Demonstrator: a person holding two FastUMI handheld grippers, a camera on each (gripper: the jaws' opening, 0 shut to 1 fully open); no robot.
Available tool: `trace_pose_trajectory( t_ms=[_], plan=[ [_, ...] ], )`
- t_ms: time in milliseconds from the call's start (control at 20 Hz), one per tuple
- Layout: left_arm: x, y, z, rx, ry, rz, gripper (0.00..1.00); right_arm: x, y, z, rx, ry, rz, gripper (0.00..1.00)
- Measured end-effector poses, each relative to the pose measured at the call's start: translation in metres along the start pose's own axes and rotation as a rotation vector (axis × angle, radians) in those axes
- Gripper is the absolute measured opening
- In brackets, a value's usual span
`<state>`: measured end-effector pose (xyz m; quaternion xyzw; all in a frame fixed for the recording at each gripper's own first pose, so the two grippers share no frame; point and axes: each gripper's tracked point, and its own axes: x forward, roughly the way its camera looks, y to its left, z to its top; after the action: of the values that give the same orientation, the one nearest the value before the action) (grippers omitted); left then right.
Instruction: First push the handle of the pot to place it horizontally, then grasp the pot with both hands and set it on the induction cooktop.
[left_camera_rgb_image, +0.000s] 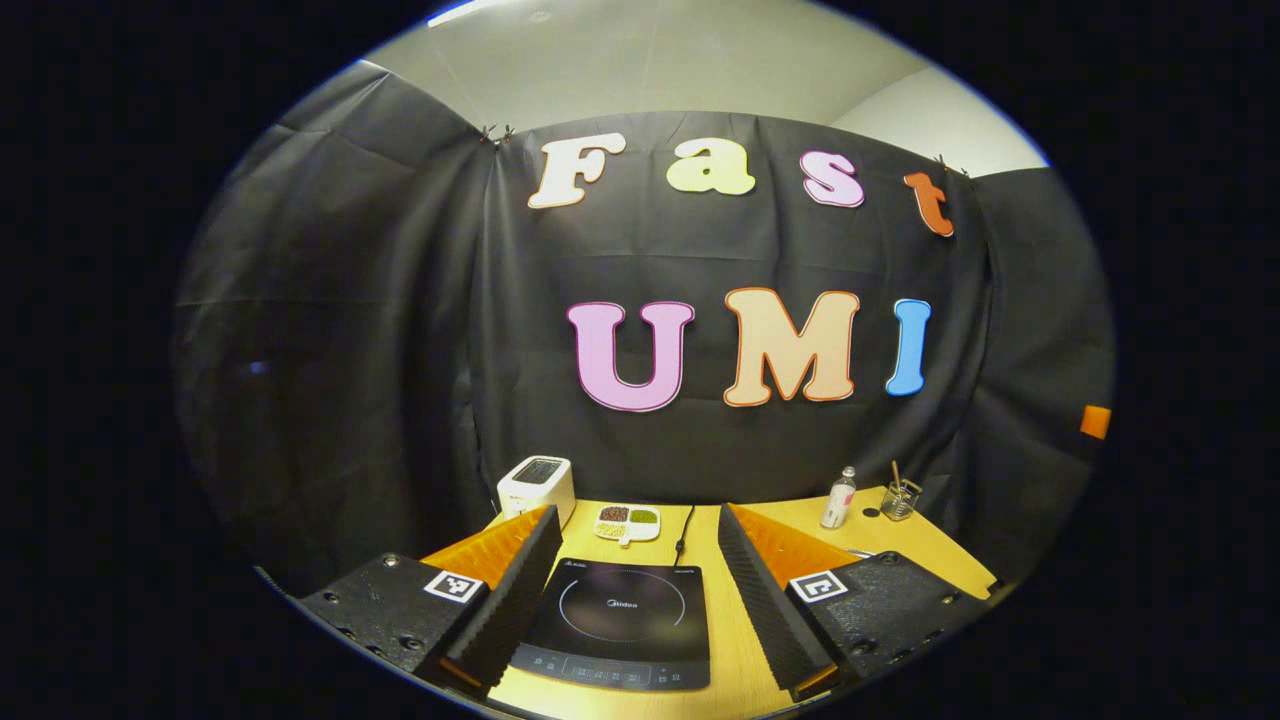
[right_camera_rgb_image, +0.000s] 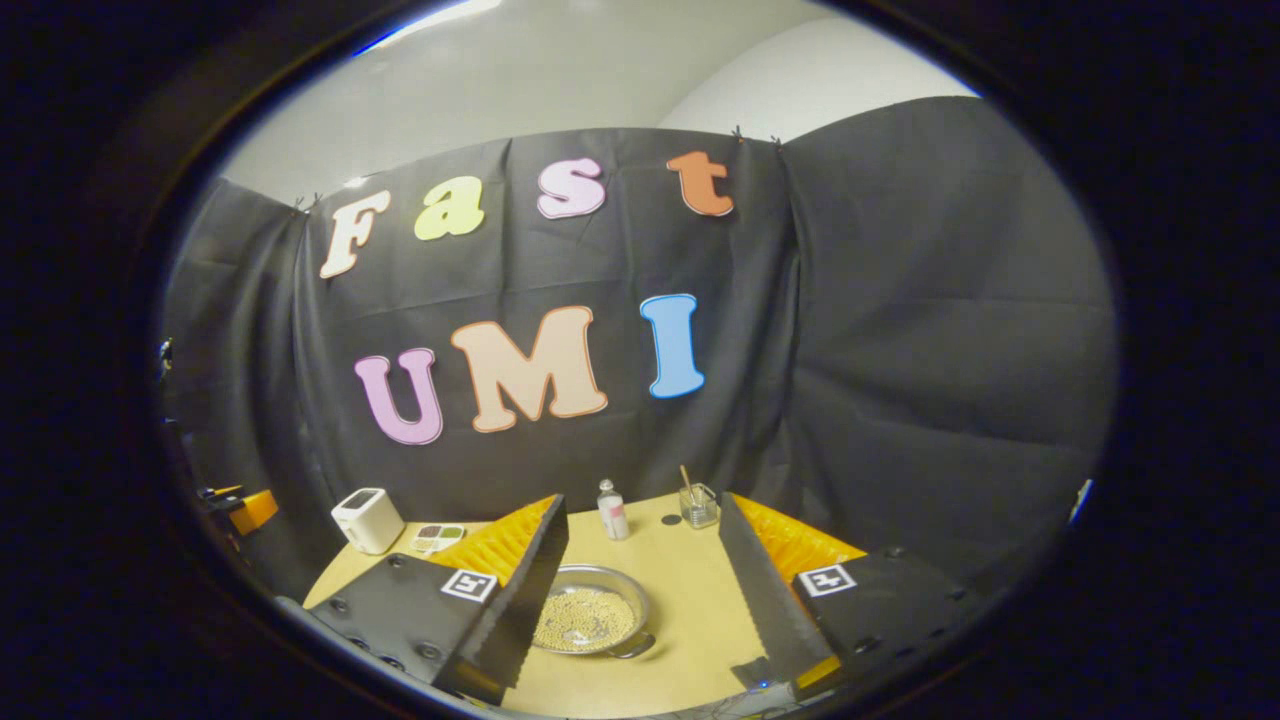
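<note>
In the left gripper view, the left gripper (left_camera_rgb_image: 634, 590) hangs above the near edge of a wooden table (left_camera_rgb_image: 735, 620), its two fingers spread wide apart with nothing between them. Framed in that gap lies the induction cooktop (left_camera_rgb_image: 615, 622), a flat dark slab with a ring on its glass and a strip of controls along its near edge; its surface is bare. A black cord (left_camera_rgb_image: 684, 530) runs from behind it toward the back of the table. Farther back on the left stands a white toaster (left_camera_rgb_image: 537, 486), and just right of it sits a small divided dish (left_camera_rgb_image: 627, 522) with different coloured fillings in its compartments. On the far right of the table stand a small clear bottle (left_camera_rgb_image: 838, 498) and a glass cup (left_camera_rgb_image: 900, 497) with a stick leaning in it, close together near the cloth wall.

In the right gripper view, the right gripper (right_camera_rgb_image: 640, 600) also hovers over the table (right_camera_rgb_image: 690, 600), fingers held well apart and gripping nothing. Between them, nearer the left finger, the pot (right_camera_rgb_image: 590, 622) rests on the wood: a shallow metal pan filled with small pale beads, its short handle (right_camera_rgb_image: 632, 650) pointing toward the camera and a little right. Neither finger touches it. Beyond it stand the bottle (right_camera_rgb_image: 611, 510) and the glass cup (right_camera_rgb_image: 698, 506). Off to the left are the toaster (right_camera_rgb_image: 367, 520) and the divided dish (right_camera_rgb_image: 437, 538).
</note>
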<state>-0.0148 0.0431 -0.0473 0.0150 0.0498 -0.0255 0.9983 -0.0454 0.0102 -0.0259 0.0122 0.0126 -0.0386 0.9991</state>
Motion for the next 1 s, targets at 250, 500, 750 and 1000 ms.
trace_pose_trajectory(
  t_ms=[250, 500, 750, 1000],
  plan=[
    [0.0, 0.005, -0.005, -0.013, 0.009, -0.006, 0.92, -0.006, 0.018, -0.003, -0.028, 0.012, 0.047, 0.51],
    [-0.004, 0.011, -0.005, -0.027, 0.002, 0.003, 0.92, -0.005, 0.026, -0.011, -0.049, 0.019, 0.049, 0.11],
    [-0.007, 0.014, -0.004, -0.001, -0.007, 0.0, 0.92, 0.002, 0.027, -0.035, -0.001, 0.078, 0.043, 0.11],
    [-0.003, 0.011, -0.006, 0.023, -0.015, -0.014, 0.92, 0.013, 0.024, -0.087, 0.053, 0.186, 0.035, 0.11]
  ],
)
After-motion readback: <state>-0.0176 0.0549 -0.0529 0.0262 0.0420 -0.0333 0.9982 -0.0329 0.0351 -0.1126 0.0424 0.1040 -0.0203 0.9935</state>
